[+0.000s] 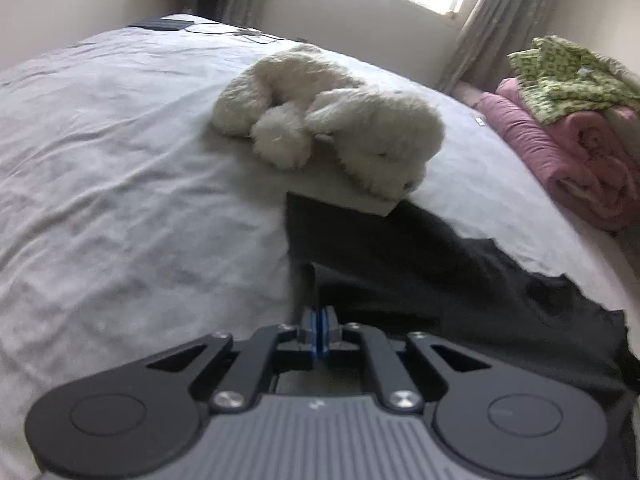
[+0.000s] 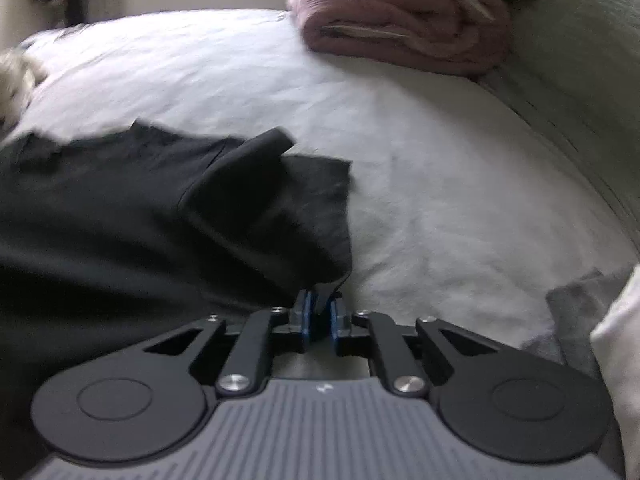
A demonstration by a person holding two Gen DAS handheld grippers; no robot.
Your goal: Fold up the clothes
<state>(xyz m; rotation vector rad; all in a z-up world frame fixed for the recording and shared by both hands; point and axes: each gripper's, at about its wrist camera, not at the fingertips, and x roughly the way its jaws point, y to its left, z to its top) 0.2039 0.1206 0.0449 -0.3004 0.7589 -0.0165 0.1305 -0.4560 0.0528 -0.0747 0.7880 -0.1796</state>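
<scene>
A black garment (image 1: 420, 272) lies spread on the white bed sheet (image 1: 120, 160). My left gripper (image 1: 319, 332) is shut on its left edge, a strip of black cloth rising from between the blue pads. In the right wrist view the same black garment (image 2: 140, 220) covers the left half, with a sleeve folded over near the middle. My right gripper (image 2: 321, 316) is shut on its right lower corner, cloth pinched between the blue pads. Both grippers hold the cloth just above the sheet (image 2: 440, 200).
A white plush dog (image 1: 332, 116) lies on a flat folded cream item just beyond the garment. A folded pink blanket (image 1: 568, 148) with a green patterned cloth (image 1: 568, 72) on top sits at the right; the blanket also shows in the right wrist view (image 2: 404, 16). Grey and white clothes (image 2: 588, 320) lie at the right edge.
</scene>
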